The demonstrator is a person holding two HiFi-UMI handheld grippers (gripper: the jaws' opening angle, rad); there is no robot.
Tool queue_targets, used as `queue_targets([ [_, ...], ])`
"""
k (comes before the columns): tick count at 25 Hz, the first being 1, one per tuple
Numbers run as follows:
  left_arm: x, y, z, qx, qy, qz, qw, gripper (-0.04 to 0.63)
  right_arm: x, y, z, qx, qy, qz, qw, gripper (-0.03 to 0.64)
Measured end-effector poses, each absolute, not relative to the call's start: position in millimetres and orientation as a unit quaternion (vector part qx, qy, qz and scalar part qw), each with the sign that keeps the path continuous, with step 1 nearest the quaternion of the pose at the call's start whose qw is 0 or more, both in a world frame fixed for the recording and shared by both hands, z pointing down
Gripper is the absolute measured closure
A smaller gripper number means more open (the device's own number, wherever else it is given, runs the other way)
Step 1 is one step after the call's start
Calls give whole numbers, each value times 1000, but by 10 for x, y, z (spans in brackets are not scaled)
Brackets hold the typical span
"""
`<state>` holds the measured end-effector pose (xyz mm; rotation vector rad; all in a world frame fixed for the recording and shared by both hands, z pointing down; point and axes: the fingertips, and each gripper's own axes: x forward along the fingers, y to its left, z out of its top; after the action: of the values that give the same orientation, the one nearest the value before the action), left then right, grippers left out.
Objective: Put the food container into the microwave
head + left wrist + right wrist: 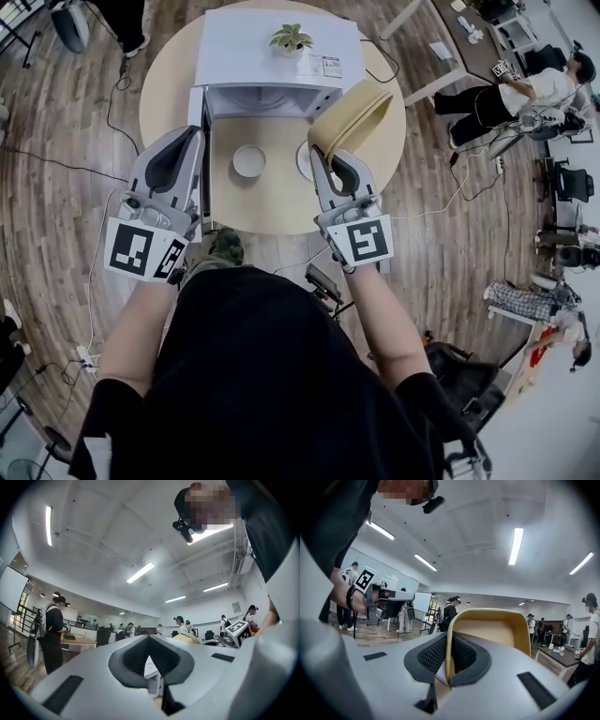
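The right gripper has its fingers closed on the side wall of the pale yellow rectangular plastic food container. It holds the container tilted in the air above the round wooden surface, just before the white microwave oven, whose door stands open. The left gripper is beside the open door; its fingers are together with nothing between them. A small round white bowl stands on the surface between the two grippers.

No legible lettering or numbers anywhere. Stickers on top of microwave: print too small to read.
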<state>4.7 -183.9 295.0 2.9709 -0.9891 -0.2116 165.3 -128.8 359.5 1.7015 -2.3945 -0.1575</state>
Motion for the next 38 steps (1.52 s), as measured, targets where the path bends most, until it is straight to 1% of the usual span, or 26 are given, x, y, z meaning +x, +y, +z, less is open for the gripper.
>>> queue_targets([
  [4,48,-1990,2960,947,-312,-69,6,575,1589,-1464,3581,572,-811,-58,113,592],
  [8,57,-2106,2965,949,-308,-70,10,576,1522,-1601,3522,566,-815,-66,101,592],
  [17,89,-2443,3020,956,-287,-67,4,576,1447,-1905,3509,567,-812,-70,122,592],
  [22,178,-2541,3113,956,-288,-60,3,575,1391,-2017,3635,531,-827,-97,157,592],
  [30,270,-2567,3145,947,-316,-52,11,576,1308,-2049,3922,441,-865,-77,227,592],
  [38,202,-2613,3201,941,-336,-45,10,575,1125,-2009,4232,349,-895,-57,274,592],
])
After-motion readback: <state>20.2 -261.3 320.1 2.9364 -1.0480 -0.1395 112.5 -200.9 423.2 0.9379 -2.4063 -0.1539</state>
